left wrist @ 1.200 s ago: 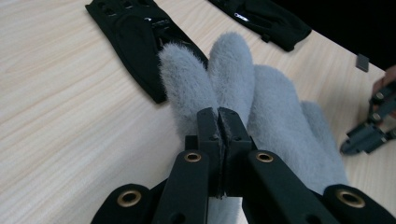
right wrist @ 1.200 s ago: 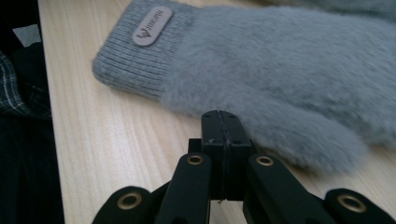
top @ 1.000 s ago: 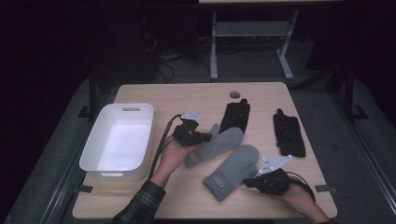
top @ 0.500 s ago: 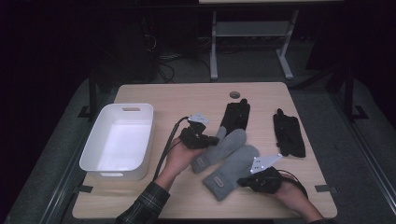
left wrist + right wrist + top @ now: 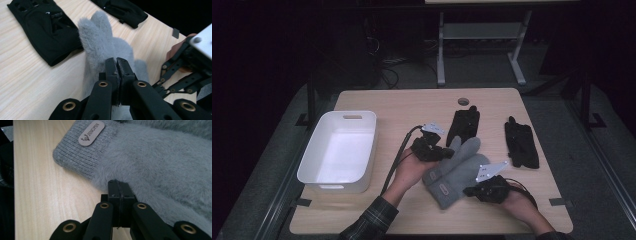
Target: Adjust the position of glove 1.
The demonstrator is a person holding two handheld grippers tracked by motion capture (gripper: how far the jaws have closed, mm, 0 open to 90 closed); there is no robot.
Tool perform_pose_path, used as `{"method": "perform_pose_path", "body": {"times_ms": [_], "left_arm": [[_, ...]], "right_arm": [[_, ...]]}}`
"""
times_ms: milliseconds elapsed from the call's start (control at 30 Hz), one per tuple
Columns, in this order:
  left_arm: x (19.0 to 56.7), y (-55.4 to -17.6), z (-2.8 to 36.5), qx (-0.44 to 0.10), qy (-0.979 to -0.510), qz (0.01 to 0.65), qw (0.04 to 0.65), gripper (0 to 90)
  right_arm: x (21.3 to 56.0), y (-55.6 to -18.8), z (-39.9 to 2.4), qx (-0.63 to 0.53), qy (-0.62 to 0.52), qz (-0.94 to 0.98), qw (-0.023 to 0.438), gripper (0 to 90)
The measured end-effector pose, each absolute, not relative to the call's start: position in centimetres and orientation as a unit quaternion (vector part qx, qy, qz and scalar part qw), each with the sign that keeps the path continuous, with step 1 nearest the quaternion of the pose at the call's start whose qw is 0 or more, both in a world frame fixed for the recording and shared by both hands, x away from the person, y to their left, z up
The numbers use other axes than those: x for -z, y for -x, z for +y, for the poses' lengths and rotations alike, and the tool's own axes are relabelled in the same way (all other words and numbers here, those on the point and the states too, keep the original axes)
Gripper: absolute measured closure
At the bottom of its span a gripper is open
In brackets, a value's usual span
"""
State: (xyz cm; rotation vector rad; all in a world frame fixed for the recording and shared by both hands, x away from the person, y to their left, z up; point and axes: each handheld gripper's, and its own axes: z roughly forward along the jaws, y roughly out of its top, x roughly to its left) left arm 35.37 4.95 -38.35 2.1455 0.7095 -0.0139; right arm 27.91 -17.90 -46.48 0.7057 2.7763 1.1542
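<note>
the grey fuzzy mittens [image 5: 455,170] lie stacked right of the white bin [image 5: 338,150]. left gripper [image 5: 443,152], jaws closed together, pinches the upper mitten's edge. right gripper [image 5: 469,191], jaws closed together, rests at the lower mitten's edge; grip uncertain.

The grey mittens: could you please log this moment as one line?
left gripper: shut on upper mitten | right gripper: shut at lower mitten edge | black gloves: on table | tub: empty
</note>
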Motion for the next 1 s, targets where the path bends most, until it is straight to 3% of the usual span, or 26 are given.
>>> {"method": "perform_pose_path", "body": {"times_ms": [333, 500, 600, 767, 800, 833, 867, 900, 967, 1000], "left_arm": [[39.6, -34.3, 1.7, 0.015, -0.871, 0.265, 0.413, 86.4], [39.4, -33.6, 0.6, 0.044, -0.869, 0.238, 0.432, 76.7], [38.8, -33.3, 0.5, 0.035, -0.869, 0.228, 0.437, 73.3], [38.3, -33.8, 1.8, 0.003, -0.870, 0.228, 0.438, 62.0], [38.3, -33.9, 2.3, -0.006, -0.870, 0.229, 0.436, 62.0], [38.3, -34.1, 2.9, -0.014, -0.870, 0.229, 0.435, 59.5], [38.5, -34.6, 4.0, -0.027, -0.873, 0.231, 0.430, 54.7], [38.5, -34.6, 4.0, -0.027, -0.873, 0.231, 0.430, 52.6], [38.9, -35.3, 5.3, -0.039, -0.875, 0.238, 0.420, 51.8], [39.2, -35.7, 5.9, -0.042, -0.873, 0.244, 0.420, 51.2]], "right_arm": [[46.4, -28.2, -18.0, -0.375, -0.236, 0.896, 0.027, 90.0], [45.9, -27.8, -19.1, -0.385, -0.237, 0.891, 0.030, 87.1], [45.5, -27.4, -20.8, -0.390, -0.250, 0.885, 0.039, 82.7], [45.4, -27.1, -24.9, -0.387, -0.299, 0.870, 0.066, 65.3], [45.4, -27.1, -24.9, -0.387, -0.299, 0.870, 0.066, 65.3], [45.6, -27.2, -25.4, -0.386, -0.307, 0.867, 0.071, 61.0], [46.0, -27.4, -26.1, -0.384, -0.322, 0.862, 0.077, 49.7], [46.2, -27.4, -26.4, -0.381, -0.328, 0.860, 0.083, 47.1], [46.4, -27.5, -26.5, -0.381, -0.329, 0.860, 0.086, 47.3], [46.4, -27.5, -26.5, -0.381, -0.329, 0.860, 0.084, 52.2]]}}
